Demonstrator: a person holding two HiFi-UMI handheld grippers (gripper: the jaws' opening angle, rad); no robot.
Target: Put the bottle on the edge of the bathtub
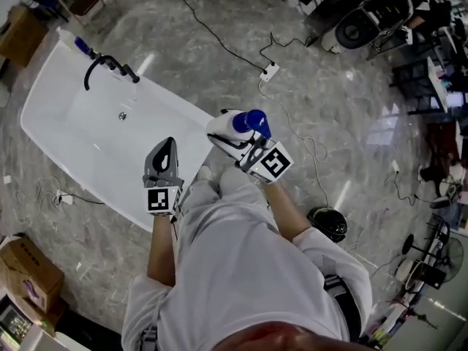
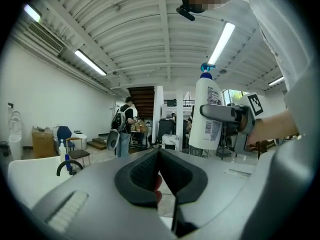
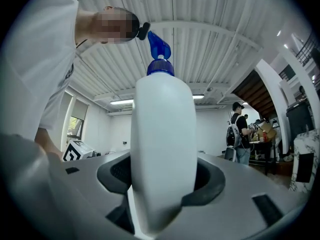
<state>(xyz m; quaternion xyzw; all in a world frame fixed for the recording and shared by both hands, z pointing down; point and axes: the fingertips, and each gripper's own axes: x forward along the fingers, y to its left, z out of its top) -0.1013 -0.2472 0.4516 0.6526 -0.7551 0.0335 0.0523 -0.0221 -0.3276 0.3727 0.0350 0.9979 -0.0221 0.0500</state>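
You work under bright, even light from long white ceiling tube lamps (image 2: 226,39); they glare in streaks off the glossy grey marble floor (image 1: 344,79) and white glossy bathtub (image 1: 66,115). Both gripper views bulge, darkening at the edges.

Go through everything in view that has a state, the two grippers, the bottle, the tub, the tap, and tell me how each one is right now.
Right gripper: shut on the bottle.
Bottle: upright, held in the air, pump cap on, not yet on the tub.
Left gripper: shut, nothing held.
Bathtub: empty, no water seen.
Tap: no water running that I can see.
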